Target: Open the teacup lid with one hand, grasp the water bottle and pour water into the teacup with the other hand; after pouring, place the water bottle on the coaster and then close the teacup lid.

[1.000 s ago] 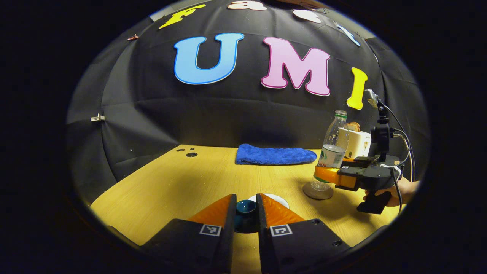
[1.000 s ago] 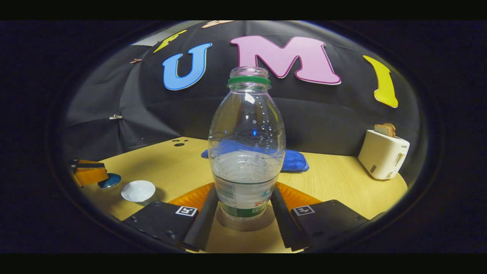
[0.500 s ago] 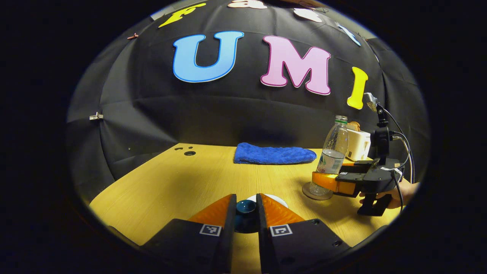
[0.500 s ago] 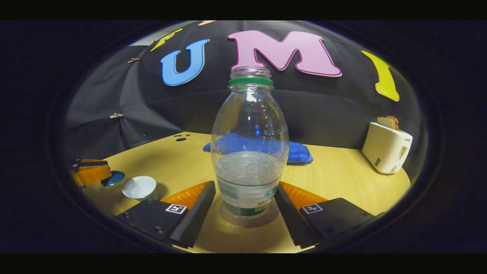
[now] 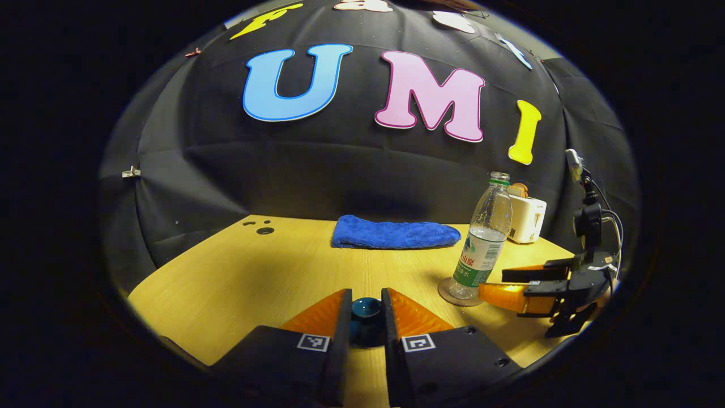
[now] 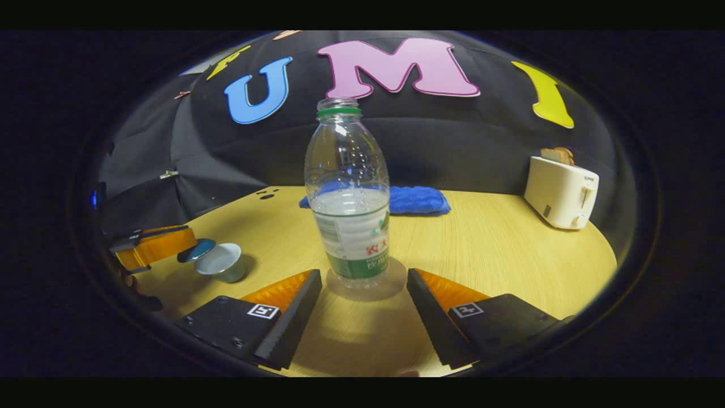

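Hand-held gripper, left (image 5: 365, 317): its two fingers are pinched on the dark blue teacup lid (image 5: 365, 309), taken by the small raised knob and held just above the desk (image 5: 255, 272). In the right gripper view the same lid (image 6: 196, 250) shows as a blue disc touching, or just beside, the rim of the teacup (image 6: 221, 262), which stands uncovered near the desk's left edge. Hand-held gripper, right (image 6: 363, 309): fingers spread wide, touching nothing, with the water bottle (image 6: 350, 192) upright between and beyond them on the round coaster (image 6: 362, 286); the left gripper view shows this gripper (image 5: 512, 286) just beside the bottle (image 5: 484, 246) and coaster (image 5: 447, 292), apart from both.

Handling, as judged. The lid looks hard and glazed, so likely brittle and slippery; the knob is the sole purchase, and a centred pinch should keep it level when it is lowered onto the cup. The teacup is small and probably light, easily nudged if the lid arrives off-centre. The bottle is thin clear plastic, uncapped and roughly half full: bottom-heavy, yielding under squeeze, and liable to spill if tipped. Were it taken up again, the labelled band low on the body is the firmest place. A blue towel (image 6: 416, 199) and white toaster (image 6: 561, 190) lie well apart, toward the rear.
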`<move>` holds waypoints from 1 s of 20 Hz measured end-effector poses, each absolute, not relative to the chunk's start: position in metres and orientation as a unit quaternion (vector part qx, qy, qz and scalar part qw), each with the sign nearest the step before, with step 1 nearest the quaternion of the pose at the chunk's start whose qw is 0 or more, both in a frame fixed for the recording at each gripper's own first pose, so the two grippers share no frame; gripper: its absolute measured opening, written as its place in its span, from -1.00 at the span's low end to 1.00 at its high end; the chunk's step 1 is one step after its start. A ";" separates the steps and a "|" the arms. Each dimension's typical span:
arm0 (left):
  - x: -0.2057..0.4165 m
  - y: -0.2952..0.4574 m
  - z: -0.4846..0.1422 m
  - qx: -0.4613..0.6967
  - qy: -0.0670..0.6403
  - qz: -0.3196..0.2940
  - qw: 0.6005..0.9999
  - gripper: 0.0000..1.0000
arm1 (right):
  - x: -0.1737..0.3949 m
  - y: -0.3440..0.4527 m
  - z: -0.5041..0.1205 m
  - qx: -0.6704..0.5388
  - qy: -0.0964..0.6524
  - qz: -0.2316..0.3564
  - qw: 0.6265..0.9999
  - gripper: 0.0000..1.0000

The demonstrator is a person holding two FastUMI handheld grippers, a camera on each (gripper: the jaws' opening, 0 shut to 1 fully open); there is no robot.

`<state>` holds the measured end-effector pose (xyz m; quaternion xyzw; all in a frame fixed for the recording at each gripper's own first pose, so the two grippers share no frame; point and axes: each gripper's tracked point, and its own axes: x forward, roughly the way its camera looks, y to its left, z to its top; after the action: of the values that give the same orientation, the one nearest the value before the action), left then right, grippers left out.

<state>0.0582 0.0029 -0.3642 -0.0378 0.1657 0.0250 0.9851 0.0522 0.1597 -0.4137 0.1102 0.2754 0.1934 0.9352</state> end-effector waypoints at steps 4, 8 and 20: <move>0.069 -0.001 -0.373 -0.039 0.165 0.020 0.985 -0.36 | 0.037 0.144 -0.412 0.102 0.283 0.177 0.937 0.88; 0.072 -0.005 -0.384 -0.036 0.173 0.016 0.984 -0.36 | 0.038 0.136 -0.407 0.118 0.283 0.167 0.937 0.88; 0.065 -0.006 -0.336 -0.026 0.151 0.015 0.988 -0.21 | 0.039 0.124 -0.354 0.098 0.253 0.158 0.949 0.88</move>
<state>0.0650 -0.0059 -0.3364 -0.0257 0.1510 0.0152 0.9881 0.0386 0.1239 -0.3536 0.0980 0.2531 0.1578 0.9494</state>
